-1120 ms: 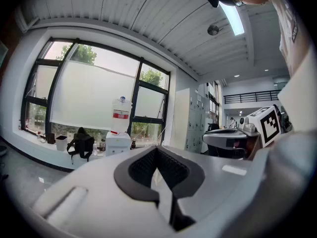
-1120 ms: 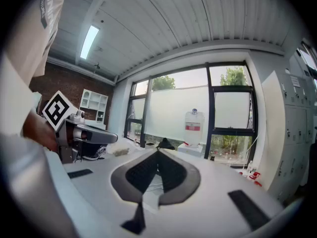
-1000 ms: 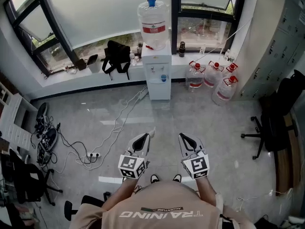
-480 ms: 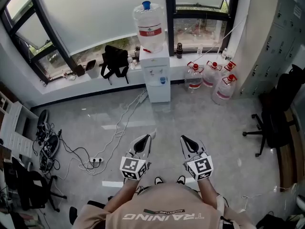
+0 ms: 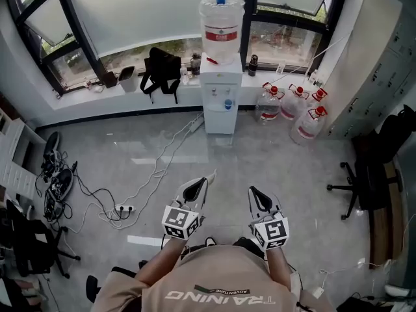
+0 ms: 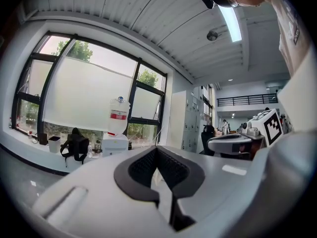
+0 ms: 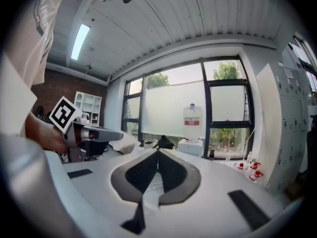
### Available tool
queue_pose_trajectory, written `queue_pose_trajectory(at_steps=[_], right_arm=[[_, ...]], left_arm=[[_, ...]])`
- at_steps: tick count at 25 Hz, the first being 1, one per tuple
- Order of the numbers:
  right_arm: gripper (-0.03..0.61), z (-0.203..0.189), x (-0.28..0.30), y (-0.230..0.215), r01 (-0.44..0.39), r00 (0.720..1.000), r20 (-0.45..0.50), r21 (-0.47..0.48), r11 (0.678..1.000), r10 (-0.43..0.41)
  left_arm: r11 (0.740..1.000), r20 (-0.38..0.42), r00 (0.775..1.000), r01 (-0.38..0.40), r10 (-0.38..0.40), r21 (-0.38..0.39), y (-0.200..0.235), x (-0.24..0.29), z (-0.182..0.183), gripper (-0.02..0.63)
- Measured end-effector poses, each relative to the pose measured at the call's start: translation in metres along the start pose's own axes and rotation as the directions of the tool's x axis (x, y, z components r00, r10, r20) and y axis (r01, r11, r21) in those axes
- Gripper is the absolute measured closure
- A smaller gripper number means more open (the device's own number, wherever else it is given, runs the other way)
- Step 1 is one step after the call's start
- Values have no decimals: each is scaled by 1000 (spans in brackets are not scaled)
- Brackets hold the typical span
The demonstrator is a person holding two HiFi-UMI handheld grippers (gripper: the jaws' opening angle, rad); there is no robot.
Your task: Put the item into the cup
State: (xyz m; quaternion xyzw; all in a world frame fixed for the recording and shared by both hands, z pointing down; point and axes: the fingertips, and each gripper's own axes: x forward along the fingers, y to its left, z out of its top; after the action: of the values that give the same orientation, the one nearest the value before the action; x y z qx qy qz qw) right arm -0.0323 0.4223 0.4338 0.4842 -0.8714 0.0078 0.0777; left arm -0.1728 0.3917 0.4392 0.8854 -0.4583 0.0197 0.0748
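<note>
No cup or loose item shows clearly in any view. In the head view my left gripper (image 5: pixel 205 181) and right gripper (image 5: pixel 252 191) are held side by side at waist height over the grey floor, both pointing toward the water dispenser (image 5: pixel 219 103). The left gripper view shows the left gripper (image 6: pixel 157 151) with its tips meeting and nothing between them. The right gripper (image 7: pixel 158 153) is shut and empty too. A small blue thing (image 5: pixel 228 104) sits in the dispenser's tap niche; I cannot tell what it is.
A large bottle (image 5: pixel 221 19) tops the dispenser. Spare water jugs (image 5: pixel 292 112) stand on the floor to its right. A black bag (image 5: pixel 162 67) rests on the window sill. Cables and a power strip (image 5: pixel 123 210) lie at left. An office chair (image 5: pixel 367 187) stands at right.
The head view has shifted, so the dispenser now sits a little further right in the picture. Both grippers keep the same shut pose in front of the body.
</note>
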Motion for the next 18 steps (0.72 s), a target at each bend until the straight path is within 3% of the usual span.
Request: queue_pose_trajectory(at_steps=[9, 14, 18], right_arm=[[566, -12, 37, 12, -17, 997, -71, -60, 998, 13], [566, -15, 72, -15, -29, 997, -66, -52, 998, 25], [566, -5, 105, -55, 9, 1000, -7, -24, 1000, -10]], left_arm=[[998, -10, 999, 30, -30, -50, 22, 17, -11, 604], [1000, -29, 1000, -3, 2, -24, 39, 50, -7, 604], [999, -40, 998, -54, 54, 9, 60, 84, 3, 604]])
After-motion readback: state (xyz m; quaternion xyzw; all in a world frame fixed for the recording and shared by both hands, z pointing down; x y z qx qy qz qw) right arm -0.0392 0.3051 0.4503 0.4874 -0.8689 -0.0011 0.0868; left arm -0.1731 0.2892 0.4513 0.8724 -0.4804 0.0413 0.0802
